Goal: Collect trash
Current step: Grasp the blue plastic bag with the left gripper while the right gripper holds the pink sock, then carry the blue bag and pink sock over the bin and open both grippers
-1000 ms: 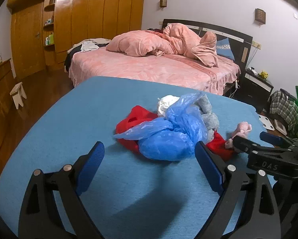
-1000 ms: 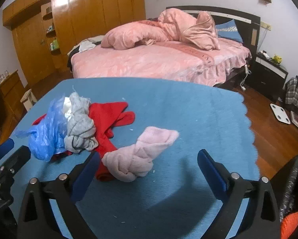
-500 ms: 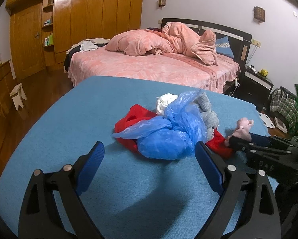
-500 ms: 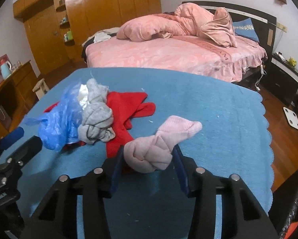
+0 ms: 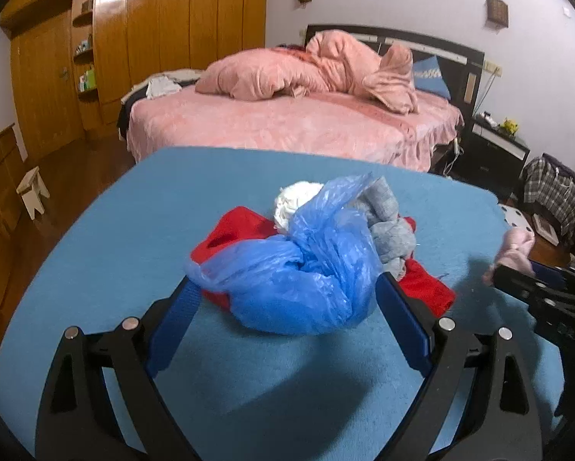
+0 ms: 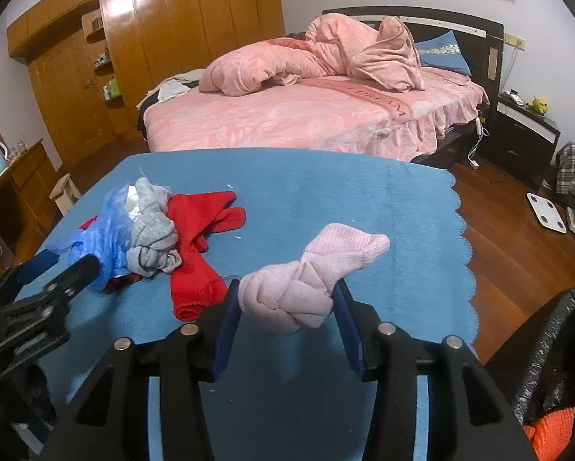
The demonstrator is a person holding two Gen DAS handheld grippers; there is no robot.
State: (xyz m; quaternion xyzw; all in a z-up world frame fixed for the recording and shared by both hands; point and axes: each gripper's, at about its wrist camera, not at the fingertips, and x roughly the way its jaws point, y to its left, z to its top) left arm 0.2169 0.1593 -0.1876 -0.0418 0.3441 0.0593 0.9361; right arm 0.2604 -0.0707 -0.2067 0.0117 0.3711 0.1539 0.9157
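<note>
A crumpled blue plastic bag (image 5: 306, 269) lies on a blue cloth-covered table (image 5: 133, 211), on top of a red cloth (image 5: 233, 230), a grey knotted sock (image 5: 391, 226) and a white wad (image 5: 295, 199). My left gripper (image 5: 287, 296) is open, its fingers on either side of the bag. My right gripper (image 6: 287, 307) is shut on a knotted pink sock (image 6: 310, 276), held just above the table. In the right wrist view the bag (image 6: 99, 230), grey sock (image 6: 153, 230) and red cloth (image 6: 199, 238) lie at left. The pink sock (image 5: 514, 249) also shows at right in the left wrist view.
A black-lined bin (image 6: 556, 365) with something orange inside stands at the table's right. A pink bed (image 5: 287, 123) is beyond the table, a wooden wardrobe (image 5: 133, 38) at back left, a small stool (image 5: 32, 190) on the floor at left.
My right gripper closed on the pink sock and lifted it slightly. My left gripper moved forward so its open fingers now flank the blue bag.
</note>
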